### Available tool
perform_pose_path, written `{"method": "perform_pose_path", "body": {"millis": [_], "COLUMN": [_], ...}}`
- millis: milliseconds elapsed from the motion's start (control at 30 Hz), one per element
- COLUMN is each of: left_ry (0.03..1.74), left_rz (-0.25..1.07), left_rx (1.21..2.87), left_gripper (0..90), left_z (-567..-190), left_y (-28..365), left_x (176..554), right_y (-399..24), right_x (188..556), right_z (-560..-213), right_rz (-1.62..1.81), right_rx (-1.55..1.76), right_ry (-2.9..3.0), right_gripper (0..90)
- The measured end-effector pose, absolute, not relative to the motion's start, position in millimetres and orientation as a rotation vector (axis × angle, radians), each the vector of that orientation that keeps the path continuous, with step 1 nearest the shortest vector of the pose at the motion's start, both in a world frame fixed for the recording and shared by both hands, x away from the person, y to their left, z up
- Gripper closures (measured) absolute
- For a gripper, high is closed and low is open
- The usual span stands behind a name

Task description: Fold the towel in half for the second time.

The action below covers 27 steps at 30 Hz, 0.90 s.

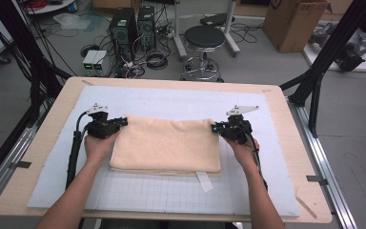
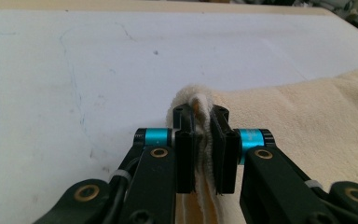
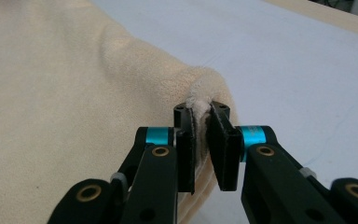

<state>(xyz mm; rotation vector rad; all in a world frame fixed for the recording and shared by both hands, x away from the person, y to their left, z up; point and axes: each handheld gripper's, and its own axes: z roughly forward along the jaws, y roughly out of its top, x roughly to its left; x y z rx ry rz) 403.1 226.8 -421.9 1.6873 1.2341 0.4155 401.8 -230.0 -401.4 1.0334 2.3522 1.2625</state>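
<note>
On mat point(image 1: 171, 191): towel point(image 1: 167, 145) corner-pinched twice.

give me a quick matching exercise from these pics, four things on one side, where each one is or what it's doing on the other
Things:
1. left hand-held gripper
2. right hand-held gripper
3. towel
4. stool

Places or states:
a. folded on the white mat
b. on the floor beyond the table
c. clamped on the towel's far left corner
d. clamped on the towel's far right corner

Pairs: 1-c, 2-d, 3-a, 4-b
</note>
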Motion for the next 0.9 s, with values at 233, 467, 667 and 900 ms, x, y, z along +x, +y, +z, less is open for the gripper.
{"method": "perform_pose_path", "body": {"millis": [233, 467, 667, 900], "left_ry": [1.252, 1.275, 1.226, 1.141], "left_rz": [0.43, 0.457, 0.487, 0.486], "left_rx": [1.692, 1.731, 1.694, 1.76], "left_gripper": [81.4, 62.7, 55.7, 53.9], "left_z": [-427.3, -434.1, -414.7, -408.8], "left_y": [219.7, 223.3, 236.0, 233.3], "left_x": [420.8, 423.8, 412.9, 397.5], "right_y": [-230.1, -232.1, -236.8, -228.3], "right_x": [420.1, 426.4, 419.5, 413.2], "right_z": [-407.8, -419.8, -409.0, -404.6], "right_rz": [1.21, 1.215, 1.3, 1.277], "right_rx": [1.079, 1.138, 1.143, 1.114], "right_ry": [2.334, 2.331, 2.282, 2.293], "right_gripper": [81.4, 65.9, 57.2, 55.4]}}
